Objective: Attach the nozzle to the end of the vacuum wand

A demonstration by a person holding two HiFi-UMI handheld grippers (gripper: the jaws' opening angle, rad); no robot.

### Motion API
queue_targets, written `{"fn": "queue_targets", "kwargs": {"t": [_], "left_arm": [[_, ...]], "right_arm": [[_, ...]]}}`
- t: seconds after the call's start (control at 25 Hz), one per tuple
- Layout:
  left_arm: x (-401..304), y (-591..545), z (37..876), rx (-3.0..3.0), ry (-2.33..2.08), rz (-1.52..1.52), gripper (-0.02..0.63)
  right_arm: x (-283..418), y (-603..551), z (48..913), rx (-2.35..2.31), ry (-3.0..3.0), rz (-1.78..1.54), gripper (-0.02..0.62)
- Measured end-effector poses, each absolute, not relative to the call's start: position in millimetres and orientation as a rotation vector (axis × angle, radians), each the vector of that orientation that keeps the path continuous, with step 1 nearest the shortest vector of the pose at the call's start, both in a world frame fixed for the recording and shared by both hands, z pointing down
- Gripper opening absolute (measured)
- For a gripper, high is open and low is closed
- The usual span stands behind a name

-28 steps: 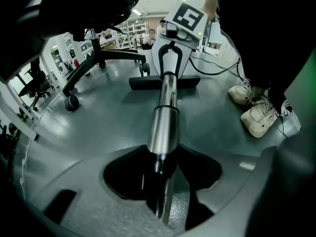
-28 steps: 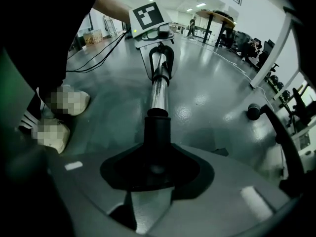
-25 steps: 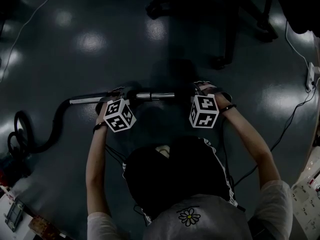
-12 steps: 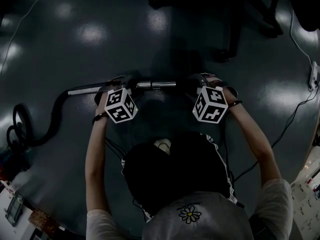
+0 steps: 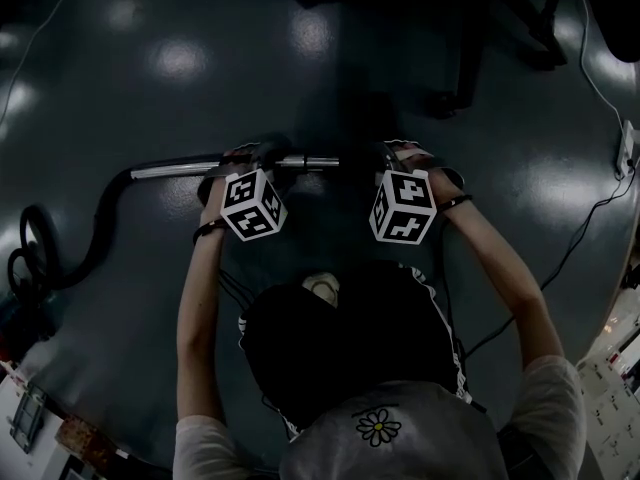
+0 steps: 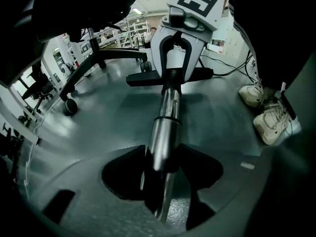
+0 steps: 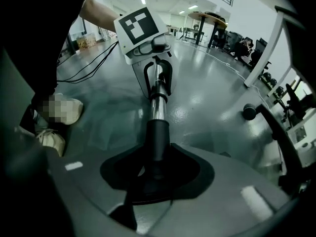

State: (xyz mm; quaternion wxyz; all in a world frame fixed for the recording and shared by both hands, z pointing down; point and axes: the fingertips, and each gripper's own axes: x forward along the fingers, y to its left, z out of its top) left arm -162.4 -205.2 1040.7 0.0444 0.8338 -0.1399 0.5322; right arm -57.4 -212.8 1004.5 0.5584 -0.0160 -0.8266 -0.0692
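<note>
Vacuum wand (image 5: 310,163) level, nozzle (image 7: 158,137) at end; open floor (image 5: 180,68) around.

Right gripper (image 7: 153,174) gripping black nozzle neck (image 7: 159,137), chrome wand (image 7: 158,107), left gripper (image 7: 157,80) beyond

I see a dark, glossy floor (image 5: 180,68) with pale patches of reflected light. An office chair base (image 6: 106,56) stands on it, with one caster (image 6: 69,106) nearest me. A pair of white sneakers (image 6: 269,122) shows at the right of the left gripper view. A thin cable (image 5: 585,243) runs across the floor on the right, near a white power strip (image 5: 625,148) at the edge. Far off I make out shelves (image 6: 131,26) and a tall desk (image 7: 210,19).
</note>
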Motion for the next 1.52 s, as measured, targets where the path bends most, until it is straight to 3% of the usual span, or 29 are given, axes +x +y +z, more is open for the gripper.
{"fn": "queue_targets", "kwargs": {"t": [0.12,0.2,0.24,0.28,0.32,0.36,0.52,0.72,1.28,1.52], "left_arm": [[-148.2,-202.6,1023.9,2.603,-0.515,1.408,0.227],[-142.0,-214.8,996.6,2.63,-0.672,1.154,0.148],[-143.4,-226.4,982.4,2.628,-0.776,1.049,0.077],[-146.9,-239.8,969.0,2.618,-0.875,0.964,0.005],[-150.7,-253.0,955.8,2.602,-0.958,0.885,0.005],[-153.9,-265.4,942.1,2.585,-1.027,0.796,0.005],[-172.5,-313.3,867.1,2.508,-1.325,0.368,0.005],[-182.2,-332.7,727.3,2.429,-1.6,0.144,0.005],[-209.2,-229.7,141.4,2.191,-1.939,-0.038,0.005],[-178.1,-204.7,60.1,2.341,-1.946,-0.14,0.005]], "right_arm": [[-54.3,-209.7,1008.1,0.002,-1.991,-0.097,0.175],[-54.8,-219.6,1000.0,0.088,-2.063,0.025,0.167],[-55.3,-229.7,992.5,0.16,-2.107,0.098,0.171],[-55.9,-243.4,982.9,0.26,-2.154,0.176,0.122],[-56.7,-258.8,971.9,0.375,-2.203,0.253,0.013],[-57.7,-274.1,959.7,0.487,-2.253,0.328,0.008],[-62.8,-325.8,893.9,0.844,-2.408,0.518,0.008],[-73.4,-347.4,757.3,1.036,-2.51,0.578,0.008],[-89.2,-262.1,163.6,1.161,-2.56,0.571,0.008],[-83.1,-230.3,75.9,1.148,-2.726,0.449,0.008]]}}
